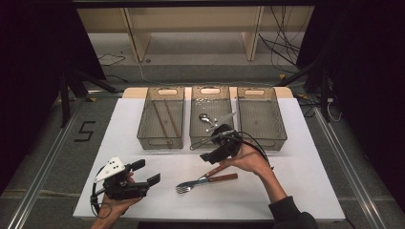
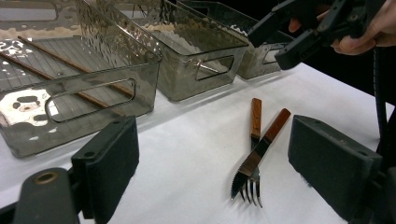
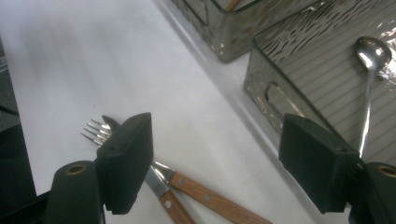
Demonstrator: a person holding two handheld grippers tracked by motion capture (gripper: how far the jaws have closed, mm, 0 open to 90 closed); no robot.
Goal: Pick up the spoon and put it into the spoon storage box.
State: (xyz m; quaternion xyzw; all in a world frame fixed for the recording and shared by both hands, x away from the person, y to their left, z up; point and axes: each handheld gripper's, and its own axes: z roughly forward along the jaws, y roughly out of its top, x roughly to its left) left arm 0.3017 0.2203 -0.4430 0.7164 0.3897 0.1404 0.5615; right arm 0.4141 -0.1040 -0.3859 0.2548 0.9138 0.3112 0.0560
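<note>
Fork (image 1: pixel 191 186) and knife (image 1: pixel 217 175) crossed near middle bin (image 1: pixel 210 142); my right gripper (image 1: pixel 210 152) wide, empty — risk grabbing both.

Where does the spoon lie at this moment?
In the high view the spoon lies inside the middle bin of three, just beyond the right gripper.

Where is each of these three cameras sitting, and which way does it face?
High view: above the table's near edge, facing forward and down on three smoky clear plastic bins; both forearms show.
Left gripper view: rides the left gripper, looking across the white table; its black fingers show.
Right gripper view: rides the right gripper, looking down.
All share the wooden-handled fork and knife.
</note>
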